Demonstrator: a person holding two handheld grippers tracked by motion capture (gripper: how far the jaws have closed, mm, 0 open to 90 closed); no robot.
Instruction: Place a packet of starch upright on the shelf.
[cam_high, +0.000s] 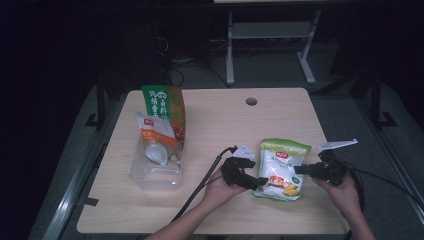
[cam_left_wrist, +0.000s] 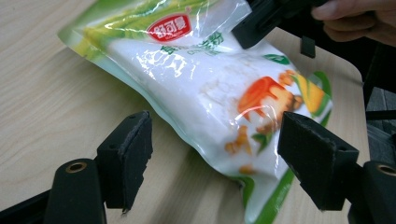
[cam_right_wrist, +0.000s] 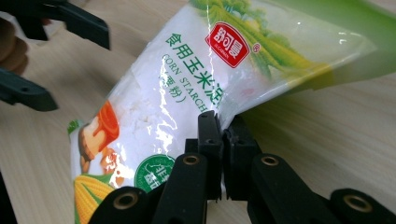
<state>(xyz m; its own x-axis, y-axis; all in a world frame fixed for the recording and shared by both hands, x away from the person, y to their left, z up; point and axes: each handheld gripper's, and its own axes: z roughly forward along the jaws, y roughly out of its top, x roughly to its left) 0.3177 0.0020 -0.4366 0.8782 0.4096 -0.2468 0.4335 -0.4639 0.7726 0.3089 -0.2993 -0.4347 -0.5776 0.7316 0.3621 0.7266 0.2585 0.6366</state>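
Between the pinched-together jaws of the right gripper (cam_right_wrist: 223, 140) sits the side edge of the corn starch bag (cam_right_wrist: 187, 93); the two black pads are clamped flat on the plastic film at the bag's rim, with the pouch spreading away from them toward the far left of the right gripper view. The left gripper (cam_left_wrist: 215, 158) has its jaws spread wide, one pad on bare wood and the other just past the bag's lower corner, so the pouch's bottom end lies between them without either pad pressing on it. In the high view the bag (cam_high: 281, 169) rests near the front right of the table (cam_high: 220, 115), its long axis running roughly front to back, red logo end farther from the person and corn picture end nearer. The right gripper (cam_high: 298, 169) meets it from the right edge, the left gripper (cam_high: 260, 181) from the lower left corner, so both flank the short width. Well apart to the left, a clear bin (cam_high: 152, 172) holds an upright green and orange packet (cam_high: 165, 107) and a white pouch (cam_high: 155, 142). A lift toward that bin would likely swing the unsupported end downward unless the left jaws close.
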